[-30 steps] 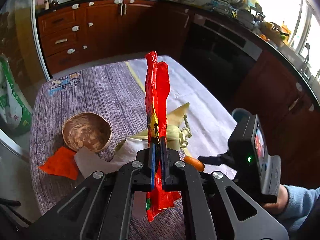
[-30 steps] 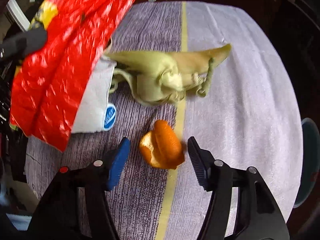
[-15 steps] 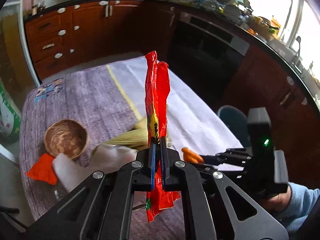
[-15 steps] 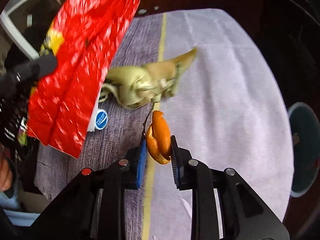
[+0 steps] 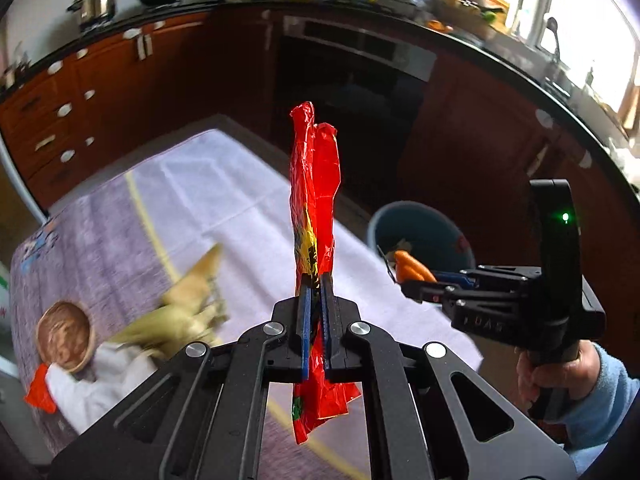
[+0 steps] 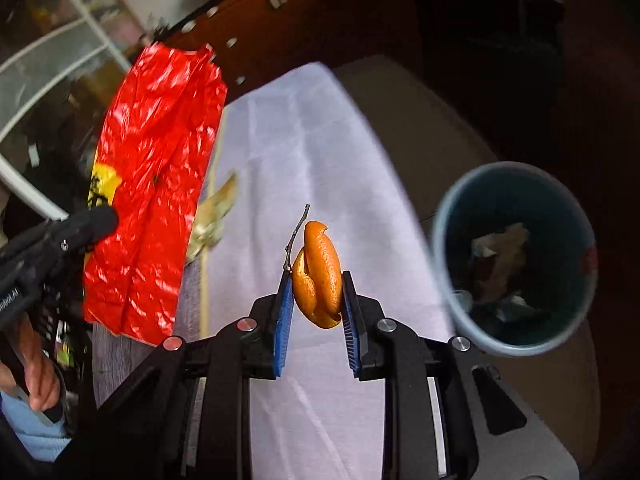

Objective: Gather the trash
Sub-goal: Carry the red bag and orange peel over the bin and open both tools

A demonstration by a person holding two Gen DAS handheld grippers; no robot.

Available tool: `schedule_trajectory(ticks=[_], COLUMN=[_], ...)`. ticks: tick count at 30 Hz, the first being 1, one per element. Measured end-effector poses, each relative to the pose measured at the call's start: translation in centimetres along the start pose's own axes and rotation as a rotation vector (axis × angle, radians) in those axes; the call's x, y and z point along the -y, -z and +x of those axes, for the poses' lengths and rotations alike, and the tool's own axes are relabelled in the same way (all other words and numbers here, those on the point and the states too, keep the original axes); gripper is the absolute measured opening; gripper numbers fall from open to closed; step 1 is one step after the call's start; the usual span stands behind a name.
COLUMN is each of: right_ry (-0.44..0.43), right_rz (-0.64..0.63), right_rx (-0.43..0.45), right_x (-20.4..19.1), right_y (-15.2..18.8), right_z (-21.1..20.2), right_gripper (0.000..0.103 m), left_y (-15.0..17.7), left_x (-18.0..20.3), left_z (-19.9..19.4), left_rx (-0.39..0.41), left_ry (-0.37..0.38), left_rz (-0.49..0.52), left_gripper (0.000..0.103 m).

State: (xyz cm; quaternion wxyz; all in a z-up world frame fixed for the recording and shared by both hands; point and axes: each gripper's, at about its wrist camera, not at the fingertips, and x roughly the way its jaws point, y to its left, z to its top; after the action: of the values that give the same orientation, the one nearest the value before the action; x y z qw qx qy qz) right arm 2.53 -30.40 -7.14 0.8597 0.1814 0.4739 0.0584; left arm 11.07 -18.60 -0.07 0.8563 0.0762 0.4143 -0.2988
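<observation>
Right gripper (image 6: pixel 316 304) clamped on curled, dimpled orange peel (image 6: pixel 318 276), a thin twig caught against the left pad; carried at frame centre, short of the blue-grey trash bin (image 6: pixel 452 292) at right, presumably for dropping in. Left gripper (image 5: pixel 314 304) pinched tight on crinkly red foil wrapper (image 5: pixel 314 184), held upright, likely bin-bound too.

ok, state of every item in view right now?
Left tool: shut on crinkled red plastic wrapper.
Right tool: shut on curled orange peel.
Round blue bin: open, trash inside.
Pale corn husk: lying on table.
</observation>
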Motion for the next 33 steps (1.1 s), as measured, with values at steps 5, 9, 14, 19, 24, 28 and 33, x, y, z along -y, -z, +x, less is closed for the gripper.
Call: schedule_trajectory(ticks=[5, 9, 14, 19, 24, 28, 33], right_ry=[0.018, 0.046, 0.094, 0.127, 0.144, 0.149, 0.147], right_rz=[0.098, 0.196, 0.274, 0.324, 0.354, 0.385, 0.397], right_rx=[0.079, 0.121, 0.119, 0.082, 0.060, 0.052, 0.037], right_x=[5.5, 10.6, 14.9, 17.5, 19.3, 20.7, 21.4], right_y=[-0.8, -1.4, -1.2, -0.7, -0.7, -0.9, -1.3], right_z=[-3.2, -4.5, -5.0, -3.7, -2.9, -1.9, -0.8], right_gripper=[0.022, 0.023, 0.023, 0.023, 0.023, 0.023, 0.027], left_y=[-2.1, -3.3, -4.4, -5.3, -5.7, -5.7, -5.1], left_x=[4.9, 8.8, 12.6, 14.2, 15.0, 15.2, 15.4], left_z=[2.4, 4.8, 8.6, 11.6, 14.5, 16.9, 19.3], left_rx=[-0.010, -0.024, -0.057, -0.080, -0.113, -0.151, -0.196], left_ry=[0.042, 0.082, 0.136, 0.156, 0.168, 0.175, 0.178], left_rz=[0.086, 0.158, 0.200, 0.198, 0.189, 0.182, 0.187], left_gripper=[0.005, 0.005, 0.005, 0.005, 0.005, 0.005, 0.006])
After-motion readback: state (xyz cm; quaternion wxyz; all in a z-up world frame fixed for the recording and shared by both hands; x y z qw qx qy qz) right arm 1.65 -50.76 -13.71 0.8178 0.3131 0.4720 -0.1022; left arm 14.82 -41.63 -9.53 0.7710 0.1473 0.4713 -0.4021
